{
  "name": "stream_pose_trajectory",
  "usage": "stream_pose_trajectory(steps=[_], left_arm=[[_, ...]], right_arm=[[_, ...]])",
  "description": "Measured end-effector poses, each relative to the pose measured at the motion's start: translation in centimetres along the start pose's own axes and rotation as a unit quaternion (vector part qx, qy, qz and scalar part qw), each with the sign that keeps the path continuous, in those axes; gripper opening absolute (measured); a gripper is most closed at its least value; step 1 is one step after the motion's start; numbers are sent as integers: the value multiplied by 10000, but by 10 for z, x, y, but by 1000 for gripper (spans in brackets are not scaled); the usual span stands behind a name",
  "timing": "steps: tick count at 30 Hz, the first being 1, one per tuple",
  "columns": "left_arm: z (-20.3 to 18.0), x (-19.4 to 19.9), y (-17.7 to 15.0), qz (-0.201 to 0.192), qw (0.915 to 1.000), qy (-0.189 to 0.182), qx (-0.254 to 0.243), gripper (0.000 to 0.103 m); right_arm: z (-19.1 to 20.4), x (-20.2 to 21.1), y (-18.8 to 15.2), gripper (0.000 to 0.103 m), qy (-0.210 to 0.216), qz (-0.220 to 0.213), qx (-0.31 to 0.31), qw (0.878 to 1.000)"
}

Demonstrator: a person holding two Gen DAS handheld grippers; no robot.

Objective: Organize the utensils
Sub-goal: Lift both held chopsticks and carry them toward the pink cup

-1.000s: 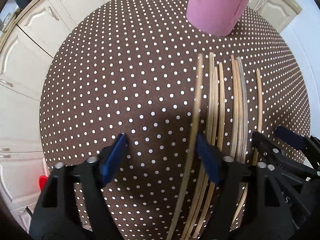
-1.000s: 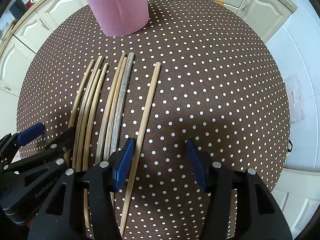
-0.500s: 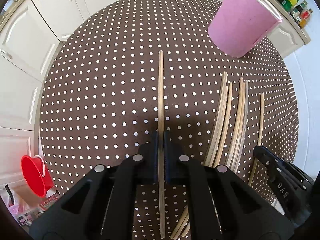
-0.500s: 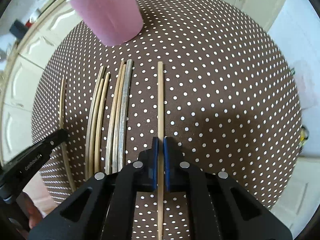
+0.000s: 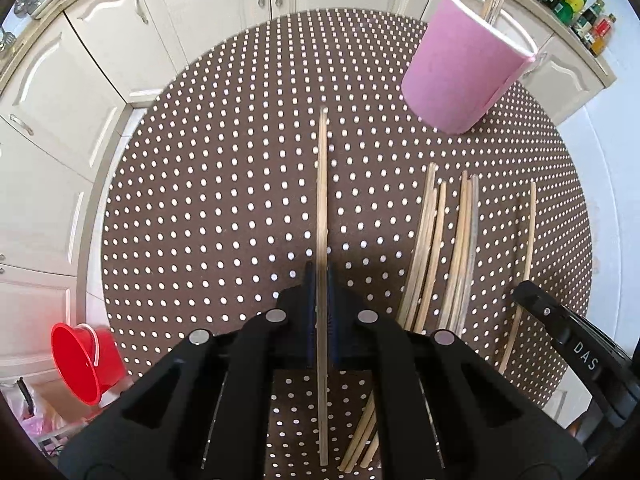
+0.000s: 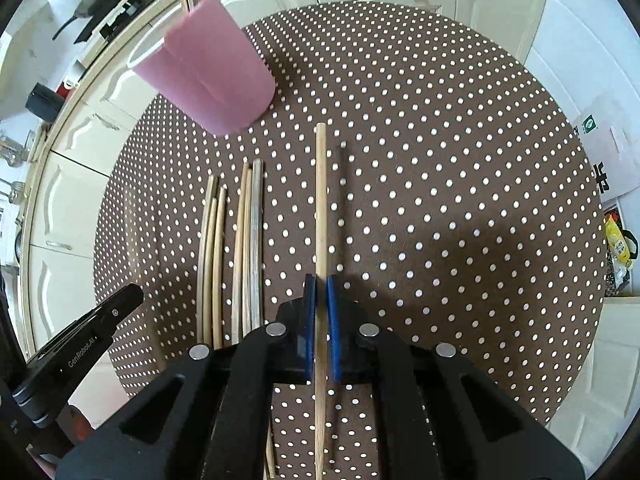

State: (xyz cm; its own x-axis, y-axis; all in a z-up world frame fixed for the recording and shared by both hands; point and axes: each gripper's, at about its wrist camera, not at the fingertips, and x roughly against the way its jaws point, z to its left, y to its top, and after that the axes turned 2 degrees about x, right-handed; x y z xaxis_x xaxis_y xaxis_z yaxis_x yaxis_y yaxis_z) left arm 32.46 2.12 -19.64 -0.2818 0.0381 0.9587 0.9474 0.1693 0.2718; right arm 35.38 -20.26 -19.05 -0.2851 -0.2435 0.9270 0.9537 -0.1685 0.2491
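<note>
My left gripper [image 5: 320,276] is shut on a wooden chopstick [image 5: 322,200] and holds it above the dotted brown table [image 5: 220,200]. My right gripper [image 6: 321,286] is shut on another wooden chopstick [image 6: 321,200], also lifted above the table [image 6: 440,200]. Several more chopsticks [image 5: 444,248] lie side by side on the cloth, right of the left gripper and left of the right gripper [image 6: 232,248]. A pink cup [image 5: 464,76] with chopsticks standing in it is at the far side; it also shows in the right wrist view [image 6: 212,80].
White kitchen cabinets [image 5: 120,40] ring the round table. A red bucket [image 5: 86,360] sits on the floor at the lower left. The right gripper's body [image 5: 580,356] shows at the left view's right edge, and the left gripper's body [image 6: 76,352] at the right view's left edge.
Both grippers closed on a chopstick each and lifted them off the table. Both have risen and tilted so more of the cup and cabinets show.
</note>
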Motion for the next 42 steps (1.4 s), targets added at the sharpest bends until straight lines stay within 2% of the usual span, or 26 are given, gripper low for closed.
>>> stream_pose_trajectory(steps=[7,9,12,15,17,19,21,23,27,28,29,30,31,32,33,34,42], left_arm=[[-4,24,7,-242,9997,12,-45,6],[-6,17,6,-50,9999,-28,-117,6],[-4,-1,0,490,9987,-143,-80,7],[2,-11,-5,688,9974,-212,20,9],[6,-16,-7,841,9961,-259,71,22],[10,-15,-10,815,9963,-268,111,64],[14,-7,-12,549,9978,-314,197,65],[17,-6,-13,487,9982,-283,220,65],[24,-28,-8,611,9979,-92,207,65],[22,-35,-8,598,9980,-28,187,64],[17,-40,-7,412,9991,15,106,61],[11,-43,-8,354,9993,55,-102,54],[6,-45,-10,255,9988,278,-315,48],[0,-41,-12,75,9986,307,-430,37],[-3,-40,-13,-23,9984,254,-512,14],[-7,-39,-14,-27,9982,259,-543,7],[-1,-36,-29,-59,9991,219,-359,5]], right_arm=[[0,26,10,5,42,-311,130,9994],[-2,26,10,5,48,-323,149,9994],[-3,19,7,5,57,-233,138,9996],[-7,12,0,5,62,-152,49,9999],[-7,11,-3,5,42,-127,11,9999],[-2,7,0,5,38,-105,-26,9999],[-3,6,0,5,35,-75,-31,10000],[-1,5,1,5,29,-43,-25,10000],[2,0,3,5,48,34,-10,10000],[3,-1,4,5,45,44,19,10000],[5,-2,4,5,32,52,42,10000],[5,-4,4,5,8,75,57,10000],[5,-6,5,5,1,102,49,9999],[5,-9,5,5,-6,149,21,9999],[6,-11,6,5,-15,181,-5,9998],[6,-14,6,5,-21,228,-33,9997],[7,-14,7,5,-8,198,41,9998]])
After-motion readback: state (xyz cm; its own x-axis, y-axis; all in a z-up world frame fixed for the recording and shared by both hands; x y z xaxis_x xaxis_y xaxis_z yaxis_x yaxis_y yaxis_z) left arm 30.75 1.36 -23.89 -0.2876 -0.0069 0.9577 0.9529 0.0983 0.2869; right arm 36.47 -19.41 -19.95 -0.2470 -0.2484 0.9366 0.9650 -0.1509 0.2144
